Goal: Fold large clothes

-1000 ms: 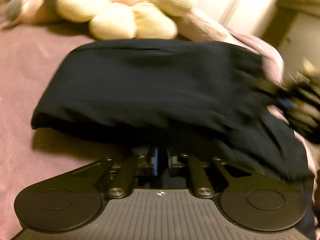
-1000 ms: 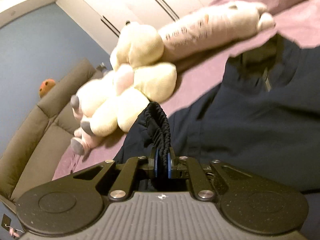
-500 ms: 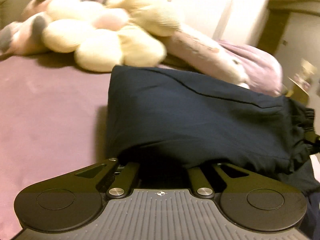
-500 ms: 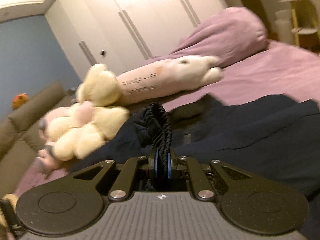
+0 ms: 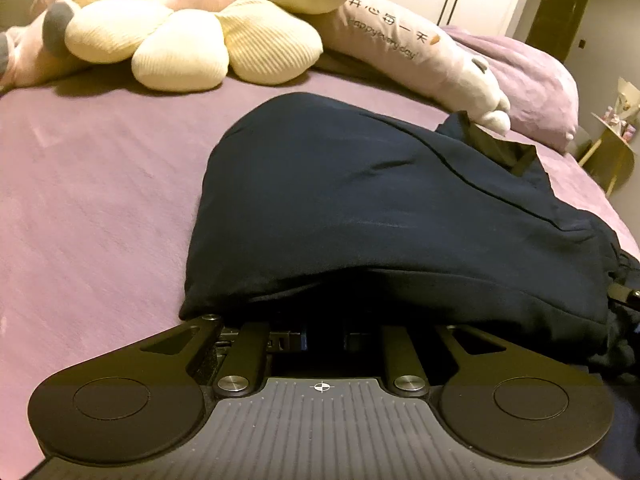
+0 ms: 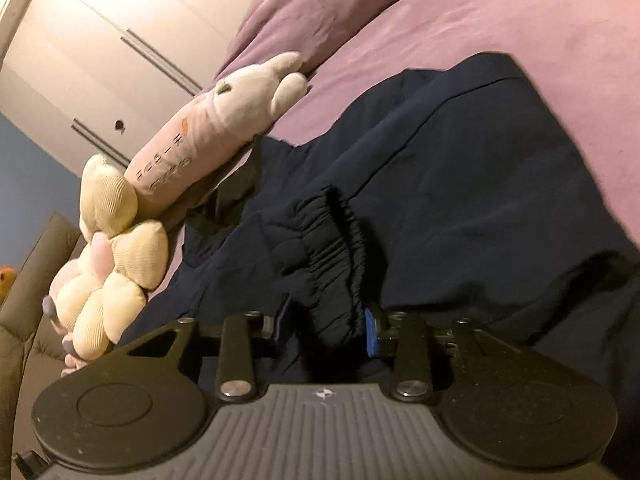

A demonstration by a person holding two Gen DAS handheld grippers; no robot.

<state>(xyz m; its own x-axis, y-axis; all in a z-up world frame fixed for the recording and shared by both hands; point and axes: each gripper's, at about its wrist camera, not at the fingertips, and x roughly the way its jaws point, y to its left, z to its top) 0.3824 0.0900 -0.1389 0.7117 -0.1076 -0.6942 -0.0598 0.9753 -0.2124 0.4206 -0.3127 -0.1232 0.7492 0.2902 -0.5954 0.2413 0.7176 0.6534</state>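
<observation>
Left wrist view: a dark navy garment (image 5: 380, 208) lies folded on a purple bed (image 5: 92, 184), its long axis running from the near left toward the far right. Cloth drapes over the left gripper (image 5: 324, 336), hiding whether it is apart or closed. Right gripper (image 6: 326, 330) stands wide around the elastic cuff (image 6: 336, 256), not pinching. Fabric looks soft, light and floppy; thick gathered edges should hold best.
</observation>
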